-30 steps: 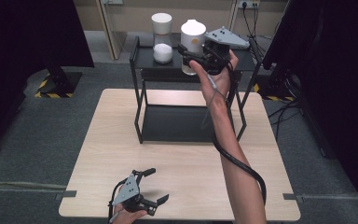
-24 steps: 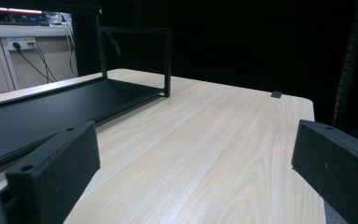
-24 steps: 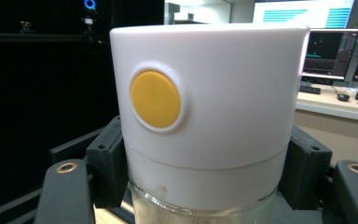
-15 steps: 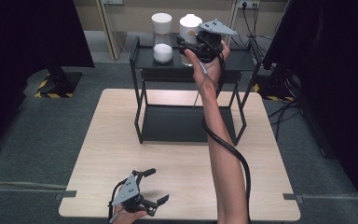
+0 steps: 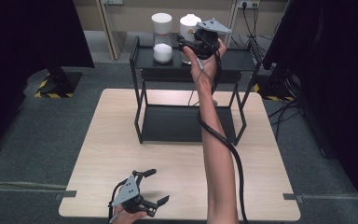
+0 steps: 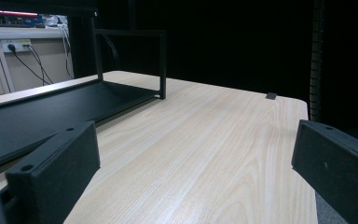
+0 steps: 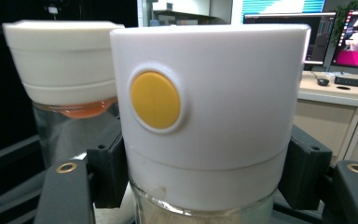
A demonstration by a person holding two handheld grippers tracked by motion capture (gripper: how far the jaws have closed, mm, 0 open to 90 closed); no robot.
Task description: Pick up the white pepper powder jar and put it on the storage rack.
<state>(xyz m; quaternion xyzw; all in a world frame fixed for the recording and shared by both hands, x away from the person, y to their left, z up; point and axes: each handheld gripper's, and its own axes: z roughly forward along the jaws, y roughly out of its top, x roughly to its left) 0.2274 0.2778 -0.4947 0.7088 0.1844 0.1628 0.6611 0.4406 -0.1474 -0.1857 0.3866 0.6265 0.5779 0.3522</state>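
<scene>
The right tool (image 5: pixel 192 46) is clamped on a white-lidded jar (image 7: pixel 205 116) over the black shelf's (image 5: pixel 233 60) top tier, just beside a second jar (image 5: pixel 161 37) (placement looks nearly done; release remains). The left tool (image 5: pixel 151 186) rests open above the desk (image 5: pixel 121 140).

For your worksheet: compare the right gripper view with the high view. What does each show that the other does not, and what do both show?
Right gripper view alone: a yellow round button on the held jar's white lid, and monitors behind.

High view alone: the wooden table, the black shelf rack, white grains in the second jar, and the left gripper open at the table's near edge.

Both: the right gripper shut on the white-lidded jar, beside the second jar.
</scene>
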